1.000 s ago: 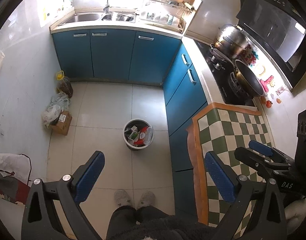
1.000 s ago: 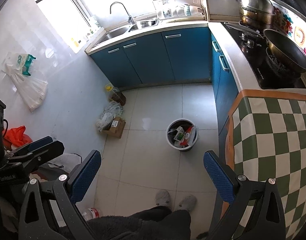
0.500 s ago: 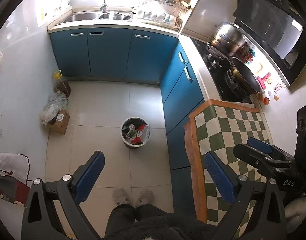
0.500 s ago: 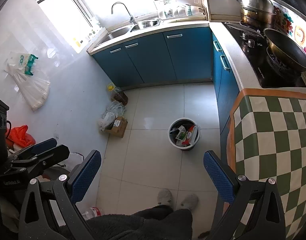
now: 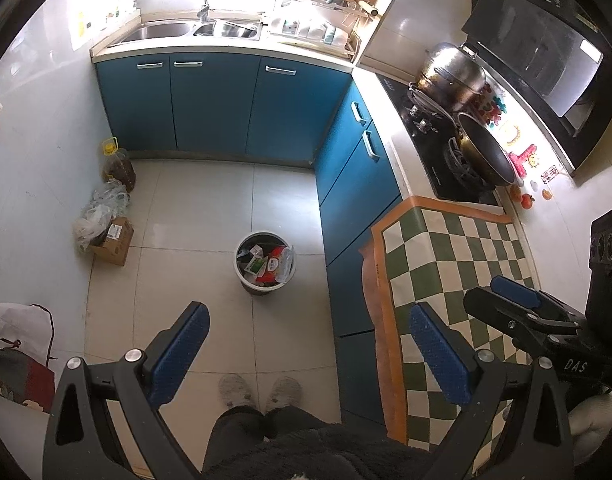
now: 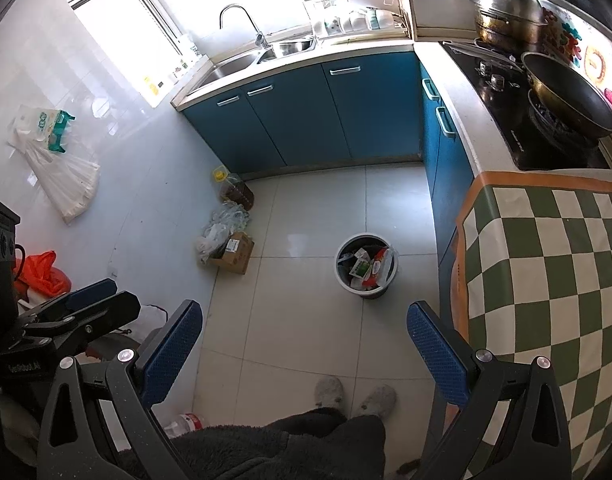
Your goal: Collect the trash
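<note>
So both claws gape wide, nothing held: left claw (image 5: pixel 306 356), right claw (image 6: pixel 306 352). Bin (image 5: pixel 265 263) sits mid-frame on the floor, packed w/ wrappers to the rim. Risk: a one-sided rim grab tips it, or loose wrappers (image 5: pixel 270 265) spill. Bottle (image 6: pixel 184 423) at lower left is easily missed.

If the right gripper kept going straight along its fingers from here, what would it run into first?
Probably bare floor tile. The right gripper is open and empty, aimed down at the floor just short and left of the trash bin. Nothing lies between, though fisheye depth is uncertain.
</note>
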Demonstrator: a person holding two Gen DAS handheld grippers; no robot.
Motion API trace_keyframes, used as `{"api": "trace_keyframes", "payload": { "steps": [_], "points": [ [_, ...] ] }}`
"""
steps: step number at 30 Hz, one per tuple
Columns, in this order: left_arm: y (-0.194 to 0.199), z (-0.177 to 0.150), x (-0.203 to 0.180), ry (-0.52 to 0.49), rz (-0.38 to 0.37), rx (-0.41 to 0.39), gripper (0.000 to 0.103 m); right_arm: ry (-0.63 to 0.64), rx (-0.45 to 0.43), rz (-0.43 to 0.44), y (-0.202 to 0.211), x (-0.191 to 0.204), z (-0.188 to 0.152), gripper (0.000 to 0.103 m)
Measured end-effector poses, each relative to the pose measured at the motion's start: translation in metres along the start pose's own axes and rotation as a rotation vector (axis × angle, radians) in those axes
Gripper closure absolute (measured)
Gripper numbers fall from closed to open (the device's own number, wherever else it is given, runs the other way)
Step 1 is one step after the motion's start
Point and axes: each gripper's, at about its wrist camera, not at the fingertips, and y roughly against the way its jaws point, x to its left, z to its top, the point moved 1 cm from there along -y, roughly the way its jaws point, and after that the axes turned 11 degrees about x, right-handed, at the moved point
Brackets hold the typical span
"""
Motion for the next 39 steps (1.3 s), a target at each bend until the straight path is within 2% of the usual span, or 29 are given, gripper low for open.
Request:
{"api": "trace_keyframes", "payload": {
  "steps": [39],
  "points": [
    [0.000, -0.004, -0.008, 0.002, -0.001, -0.002, 0.001, -0.008, 0.004, 0.014, 0.001, -0.003, -0.003, 0.000]
  ]
}}
